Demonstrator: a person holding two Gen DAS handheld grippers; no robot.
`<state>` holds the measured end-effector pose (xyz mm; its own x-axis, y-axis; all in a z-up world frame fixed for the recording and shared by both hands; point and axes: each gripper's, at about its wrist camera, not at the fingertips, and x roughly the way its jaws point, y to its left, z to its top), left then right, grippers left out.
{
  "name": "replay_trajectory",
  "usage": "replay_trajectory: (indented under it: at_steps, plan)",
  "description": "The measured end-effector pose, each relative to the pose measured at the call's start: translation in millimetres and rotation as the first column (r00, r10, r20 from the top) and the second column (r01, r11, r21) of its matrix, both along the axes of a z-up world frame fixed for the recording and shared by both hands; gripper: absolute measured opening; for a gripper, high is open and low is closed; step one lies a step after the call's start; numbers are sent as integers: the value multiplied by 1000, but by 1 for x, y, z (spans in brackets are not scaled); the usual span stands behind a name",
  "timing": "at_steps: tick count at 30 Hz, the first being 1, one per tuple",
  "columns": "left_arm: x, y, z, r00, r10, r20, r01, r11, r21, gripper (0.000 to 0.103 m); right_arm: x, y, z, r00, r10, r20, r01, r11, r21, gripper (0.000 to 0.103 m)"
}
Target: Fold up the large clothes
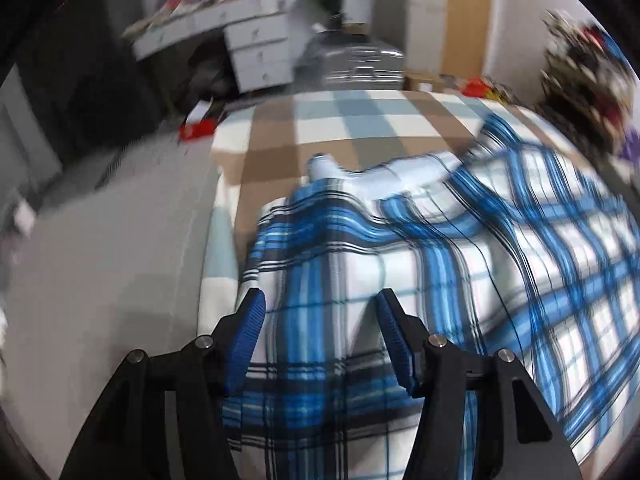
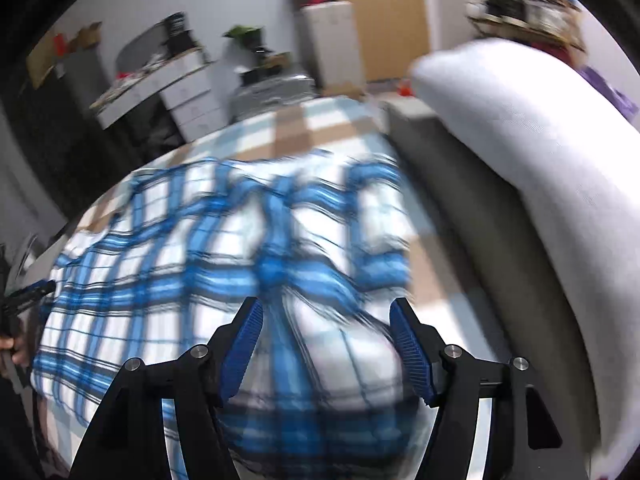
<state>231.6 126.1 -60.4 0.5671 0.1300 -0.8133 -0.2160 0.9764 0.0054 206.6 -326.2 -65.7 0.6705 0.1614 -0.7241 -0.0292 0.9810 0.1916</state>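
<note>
A large blue, white and black plaid shirt [image 1: 440, 272] lies spread on a bed with a checked brown, white and pale-blue cover [image 1: 320, 120]. My left gripper [image 1: 320, 320] hangs open over the shirt's left edge, its blue pads apart and gripping no cloth. In the right wrist view the same shirt [image 2: 224, 248] lies blurred below my right gripper [image 2: 326, 328], which is open wide above the shirt's right part. The left gripper's tip [image 2: 32, 292] shows at the far left of that view, with part of a hand [image 2: 12, 350] below it.
A white padded headboard [image 2: 520, 140] and a grey ledge [image 2: 480, 232] run along the bed's right side. Grey floor [image 1: 104, 264] lies left of the bed. Beyond the bed stand white drawers [image 1: 260, 56], a silver suitcase [image 1: 356, 60] and a wooden door [image 1: 464, 12].
</note>
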Motion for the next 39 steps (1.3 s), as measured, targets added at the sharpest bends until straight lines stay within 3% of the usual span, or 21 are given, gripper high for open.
replay_trajectory:
  at_steps: [3,6,7,8,9,12,19,24,27,28,30,32,33,35,37,39]
  plan:
    - [12,6,-1,999,31,22,-30,998,-57,52,-8,-13,-8,999,-40,-23,41,998,44,66]
    - [27,2,-4,1000,-1,30,4,996,-90,51,-10,-17,-10,998,-56,-32,57,997,47,66]
    - [32,0,-5,999,-16,30,18,996,-91,34,-11,-18,-10,998,-60,-29,61,997,46,66]
    - [35,-3,-9,999,-32,18,34,996,-87,9,-12,-20,-10,997,-66,-32,68,996,50,66]
    - [38,-6,-12,999,-46,1,46,996,-77,5,-13,-21,-9,997,-67,-33,69,996,56,66]
    - [39,-14,-10,997,-71,16,71,997,16,3,-17,-23,-7,997,-71,-27,72,996,53,66]
    - [27,8,1,998,3,60,-1,1000,-30,2,-20,-21,-3,997,-68,-24,69,997,28,66]
    - [11,14,10,992,101,72,-109,986,126,2,-22,-8,5,999,-48,-8,48,999,14,66]
    - [-17,14,21,990,110,83,-114,992,44,2,-28,14,18,999,-4,36,4,1000,16,67]
    - [-29,12,26,991,100,90,-100,995,-4,3,-31,22,22,999,13,48,-13,1000,17,68]
    - [-52,7,32,990,86,114,-78,994,-70,19,-38,47,30,994,82,78,-83,996,14,70]
    - [-78,2,38,986,97,138,-86,993,-83,60,-43,71,34,984,146,99,-146,989,-5,72]
    - [-92,0,42,980,116,160,-103,991,-86,62,-46,86,35,978,183,105,-181,983,-20,73]
    - [-124,2,45,967,166,196,-135,978,-161,62,-51,111,33,962,248,111,-245,969,-36,73]
    - [-148,5,40,965,192,181,-137,950,-279,62,-54,127,30,951,289,110,-288,957,-28,74]
    - [-169,5,34,961,229,153,-163,922,-352,62,-55,146,22,934,345,95,-347,938,-6,74]
